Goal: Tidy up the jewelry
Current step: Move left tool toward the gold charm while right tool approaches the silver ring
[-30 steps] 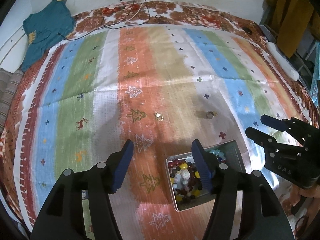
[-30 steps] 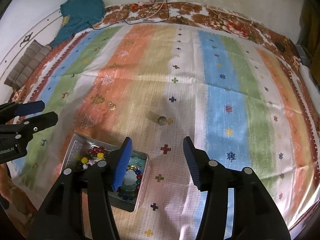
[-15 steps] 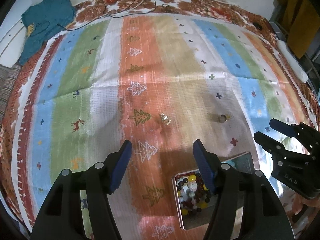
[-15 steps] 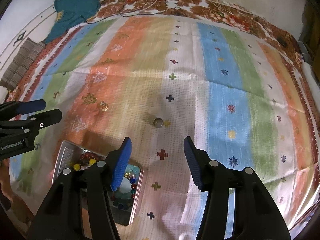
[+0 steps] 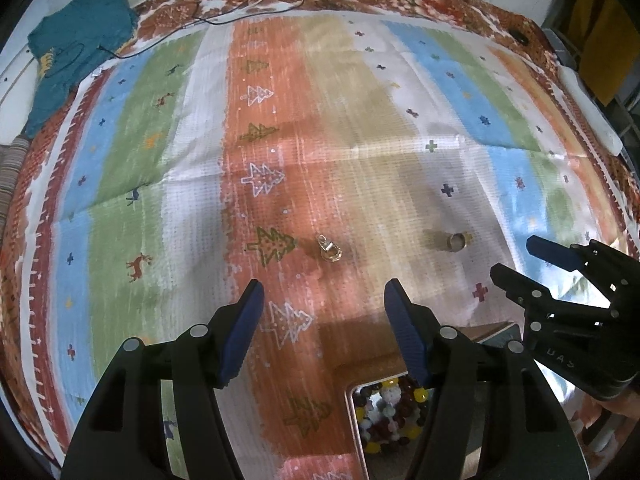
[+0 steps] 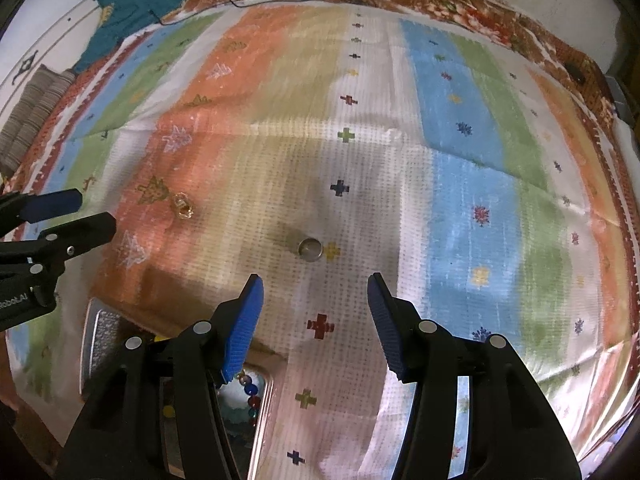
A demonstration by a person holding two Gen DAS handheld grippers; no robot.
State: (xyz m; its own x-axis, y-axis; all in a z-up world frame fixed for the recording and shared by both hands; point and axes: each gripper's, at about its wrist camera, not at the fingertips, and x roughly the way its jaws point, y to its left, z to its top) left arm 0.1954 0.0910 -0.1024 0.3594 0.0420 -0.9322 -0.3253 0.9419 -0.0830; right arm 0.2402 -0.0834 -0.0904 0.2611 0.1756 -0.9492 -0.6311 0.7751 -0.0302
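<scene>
Two tools, left tool [image 5: 323,292] and right tool [image 6: 314,290], hover wide and empty above the striped cloth [image 6: 460,184]; ring [image 6: 310,249] and earring [image 5: 330,249] lie mid-cloth, bead tin [image 5: 360,420] toward its near edge.

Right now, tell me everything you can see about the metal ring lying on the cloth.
The metal ring is a plain, wide band, silvery to brassy in colour, with a shiny inner wall. It lies alone on the pale stripe of the striped cloth, its opening facing up, just beside a small yellow cross in the weave. Nothing touches it but the cloth. It sits ahead of the open right claw, and to the right of the small gold piece on the orange stripe.
</scene>
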